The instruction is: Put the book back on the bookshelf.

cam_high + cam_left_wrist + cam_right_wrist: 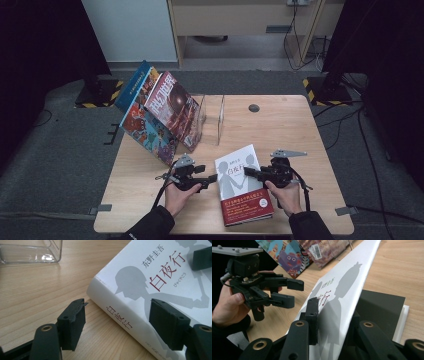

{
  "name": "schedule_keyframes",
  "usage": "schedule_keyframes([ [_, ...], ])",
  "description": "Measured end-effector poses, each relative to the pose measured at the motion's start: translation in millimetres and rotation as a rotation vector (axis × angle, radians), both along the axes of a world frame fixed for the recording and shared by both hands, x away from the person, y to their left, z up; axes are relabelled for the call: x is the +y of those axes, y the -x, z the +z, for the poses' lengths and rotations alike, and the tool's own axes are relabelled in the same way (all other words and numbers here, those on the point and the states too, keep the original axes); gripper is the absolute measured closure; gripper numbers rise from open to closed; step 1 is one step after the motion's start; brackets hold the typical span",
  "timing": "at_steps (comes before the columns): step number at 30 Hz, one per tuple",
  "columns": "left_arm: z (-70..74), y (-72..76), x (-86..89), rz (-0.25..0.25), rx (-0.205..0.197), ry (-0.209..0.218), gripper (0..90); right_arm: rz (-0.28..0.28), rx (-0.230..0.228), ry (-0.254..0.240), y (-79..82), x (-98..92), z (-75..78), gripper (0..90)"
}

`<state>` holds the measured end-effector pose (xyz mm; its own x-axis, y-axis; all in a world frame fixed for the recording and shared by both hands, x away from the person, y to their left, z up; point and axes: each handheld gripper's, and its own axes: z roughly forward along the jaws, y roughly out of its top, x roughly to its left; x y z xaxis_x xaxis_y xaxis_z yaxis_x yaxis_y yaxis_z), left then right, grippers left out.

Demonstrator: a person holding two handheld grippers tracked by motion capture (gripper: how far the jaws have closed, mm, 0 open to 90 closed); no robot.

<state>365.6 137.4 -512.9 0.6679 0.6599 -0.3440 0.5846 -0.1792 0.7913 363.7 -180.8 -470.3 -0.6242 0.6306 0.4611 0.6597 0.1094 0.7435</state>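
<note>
From the high view, the book (pixel 243 184) lies on the tabletop (pixel 295 125) between my claws, and I'd keep the left claw (pixel 212 177) low at the spine. In the left gripper view that claw (pixel 117 320) gapes wide astride the spine corner, pressing nothing. In the right gripper view my right claw (pixel 334 322) pinches the lifted front cover (pixel 347 290); I'd hold it firm, lifting slowly.

book (pixel 160 277) far corner cut off | clear stand (pixel 30 251) top cropped
</note>
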Motion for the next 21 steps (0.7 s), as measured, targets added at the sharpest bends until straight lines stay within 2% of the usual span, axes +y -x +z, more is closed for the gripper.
schedule_keyframes([
  [5, -6.5, -0.1, -6.3, -0.021, 0.004, -0.059, 28.6, 0.024, 0.021, 0.02, -2.1, 3.2, -1.7, 69.2],
  [15, -9.3, -0.7, -7.9, -0.027, 0.005, -0.065, 28.9, 0.071, 0.046, 0.092, -6.2, 8.3, -7.5, 59.5],
  [17, -9.3, -0.5, -8.0, -0.027, -0.001, -0.069, 28.9, 0.113, 0.062, 0.116, -5.7, 14.2, -10.6, 56.9],
  [18, -9.3, -0.5, -8.0, -0.026, 0.002, -0.067, 28.9, 0.112, 0.054, 0.118, -5.3, 15.9, -10.8, 57.9],
  [21, -9.7, -0.5, -7.7, -0.023, 0.006, -0.061, 28.9, 0.114, 0.08, 0.104, -6.1, 16.0, -8.9, 61.5],
])
